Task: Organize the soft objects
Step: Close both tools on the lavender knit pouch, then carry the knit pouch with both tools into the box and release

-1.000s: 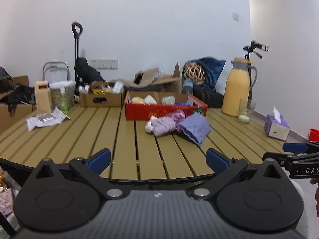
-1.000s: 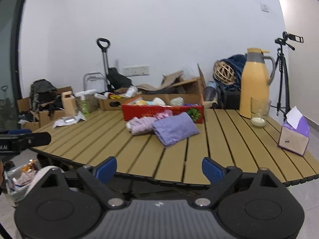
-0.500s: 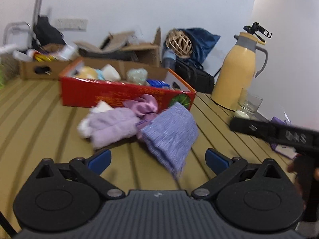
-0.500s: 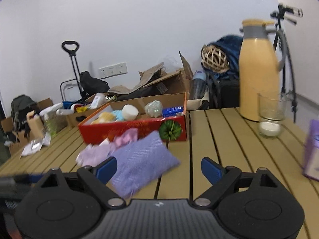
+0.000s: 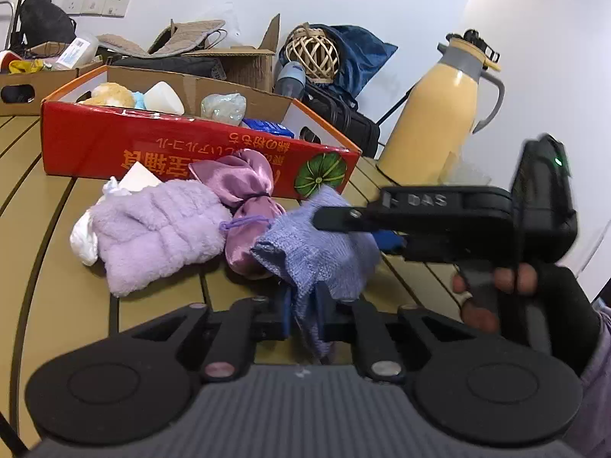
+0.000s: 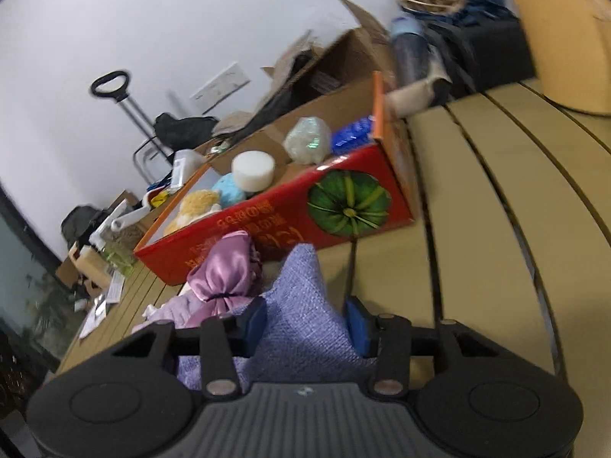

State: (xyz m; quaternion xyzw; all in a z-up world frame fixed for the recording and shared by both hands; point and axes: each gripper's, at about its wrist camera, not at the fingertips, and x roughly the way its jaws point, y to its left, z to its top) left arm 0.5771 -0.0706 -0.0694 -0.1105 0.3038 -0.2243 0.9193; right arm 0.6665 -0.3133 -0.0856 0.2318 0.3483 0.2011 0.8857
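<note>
**Desk:** Where does the purple knit cloth [image 5: 324, 252] lie, and who holds it?

**Photographer:** On the slatted counter [image 5: 49, 206], just in front of the red box [image 5: 160, 149], touching the satin pouch [image 5: 248, 206]. The left tongs [image 5: 303, 315], having just closed, pinch one gathered corner. The right tongs [image 6: 305, 320], jaws just narrowed, bracket a thicker fold, pads on both flanks.

**Desk:** How should it handle?

**Photographer:** Light and limp, by its look; likely to sag and stretch between two holds. Edges or bunched folds seem the sound places to grip.

**Desk:** Anything unclear?

**Photographer:** The cloth's underside and far edge are hidden. The right view is blurred and tilted.
</note>
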